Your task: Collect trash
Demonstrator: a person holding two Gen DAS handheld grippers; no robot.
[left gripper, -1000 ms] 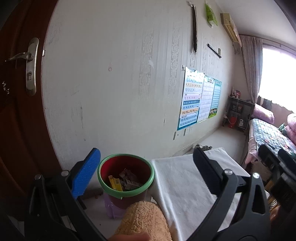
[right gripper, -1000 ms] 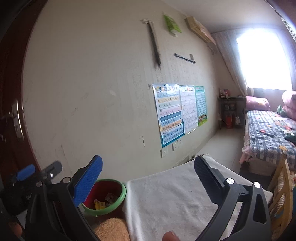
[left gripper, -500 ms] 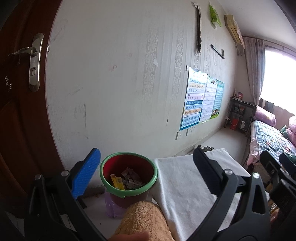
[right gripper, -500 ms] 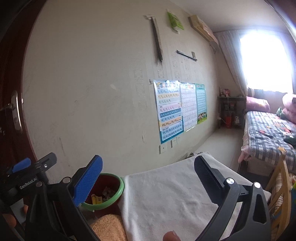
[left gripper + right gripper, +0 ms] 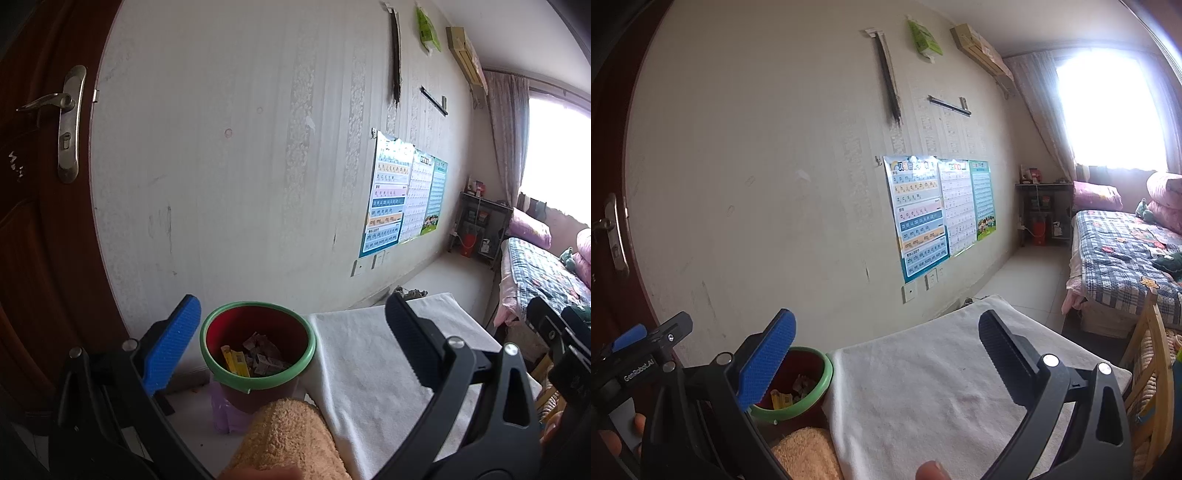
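Note:
A red bin with a green rim (image 5: 258, 345) stands by the wall, left of a table under a white cloth (image 5: 373, 365). It holds several wrappers (image 5: 255, 360), one of them yellow. My left gripper (image 5: 295, 339) is open and empty, raised above the bin and the table's left end. My right gripper (image 5: 886, 350) is open and empty above the cloth (image 5: 923, 384); the bin (image 5: 798, 384) shows behind its blue finger. No loose trash shows on the cloth.
A tan towel (image 5: 288, 439) lies at the table's near left corner. A brown door (image 5: 40, 184) stands at left, a wall with posters (image 5: 934, 210) behind. A bed (image 5: 1126, 254) and wooden chair (image 5: 1152, 365) are at right.
Both cameras have drifted slightly; the bin has shifted a little right in each view. Both grippers stay open and empty.

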